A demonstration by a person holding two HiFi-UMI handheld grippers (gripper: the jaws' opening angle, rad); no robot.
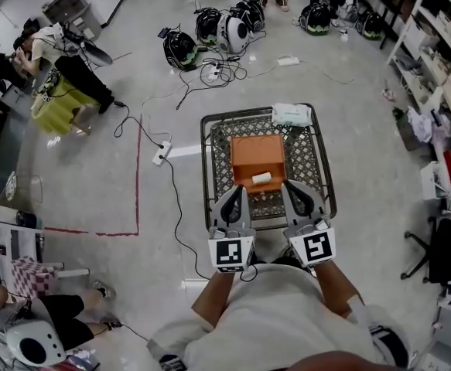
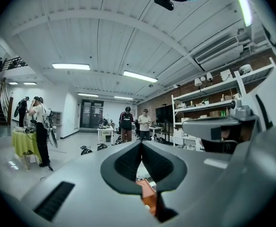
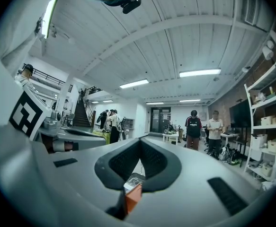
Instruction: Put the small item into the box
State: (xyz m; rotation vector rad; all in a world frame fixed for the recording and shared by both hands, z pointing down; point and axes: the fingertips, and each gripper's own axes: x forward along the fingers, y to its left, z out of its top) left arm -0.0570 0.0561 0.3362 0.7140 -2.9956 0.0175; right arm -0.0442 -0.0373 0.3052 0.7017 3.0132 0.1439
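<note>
An orange box [image 1: 257, 161] stands open in a wire shopping cart [image 1: 210, 176]. A small white item [image 1: 261, 178] lies in the box near its front wall. Both grippers hover over the cart's near end, pointing at the box. My left gripper [image 1: 239, 190] is shut and empty, just left of the box's front corner. My right gripper [image 1: 288, 185] is at the box's front right corner, also shut and empty. In the left gripper view the jaws [image 2: 141, 142] meet at the tips, with the orange box [image 2: 149, 195] below them. In the right gripper view the jaws [image 3: 139, 141] also meet, above the box's corner [image 3: 133, 200].
A white soft pack [image 1: 292, 114] lies at the cart's far end. Cables and a power strip [image 1: 161, 154] trail over the floor to the left, beside a red tape line [image 1: 138, 176]. Helmets [image 1: 181, 49] lie beyond. Shelves [image 1: 442, 68] line the right; people stand around.
</note>
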